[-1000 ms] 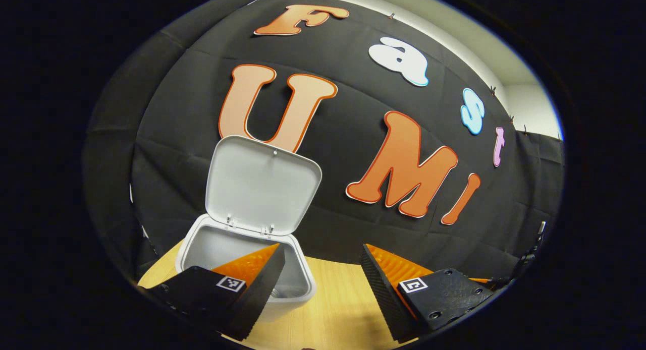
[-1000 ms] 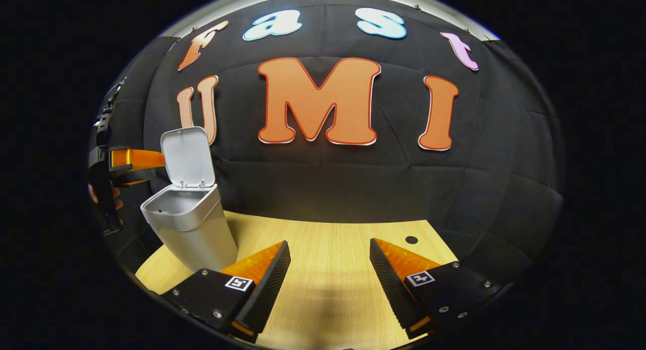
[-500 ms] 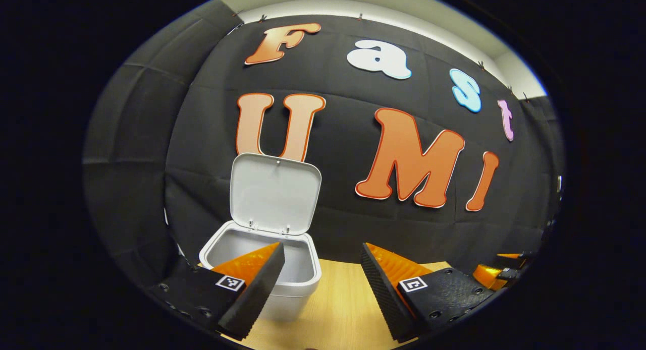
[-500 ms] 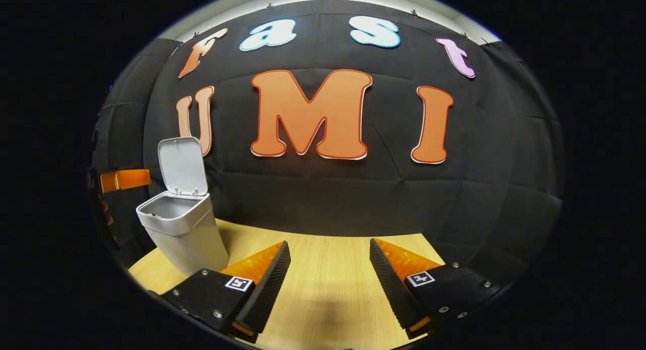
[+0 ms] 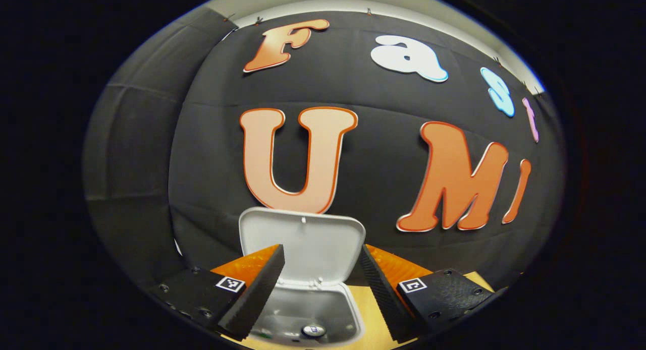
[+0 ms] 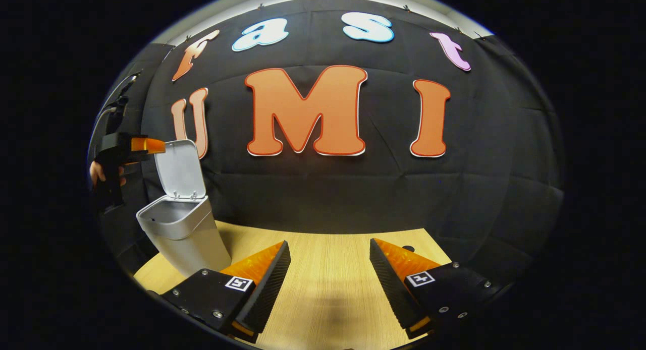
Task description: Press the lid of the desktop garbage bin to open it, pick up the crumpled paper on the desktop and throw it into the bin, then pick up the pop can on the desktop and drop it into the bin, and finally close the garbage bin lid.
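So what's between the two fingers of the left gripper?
In the left gripper view, the bin's raised lid shows in the gap of the left gripper, with the open bin below.

wooden desktop (image 6: 328, 269) | small dark hole (image 6: 408, 248) near far edge

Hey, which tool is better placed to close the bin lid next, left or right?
Left. The left tool hangs at the top edge of the raised lid; the right tool is open over bare desktop, apart from the bin.

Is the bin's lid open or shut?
Open. The lid stands upright behind the bin's rim, and the left gripper view looks down inside.
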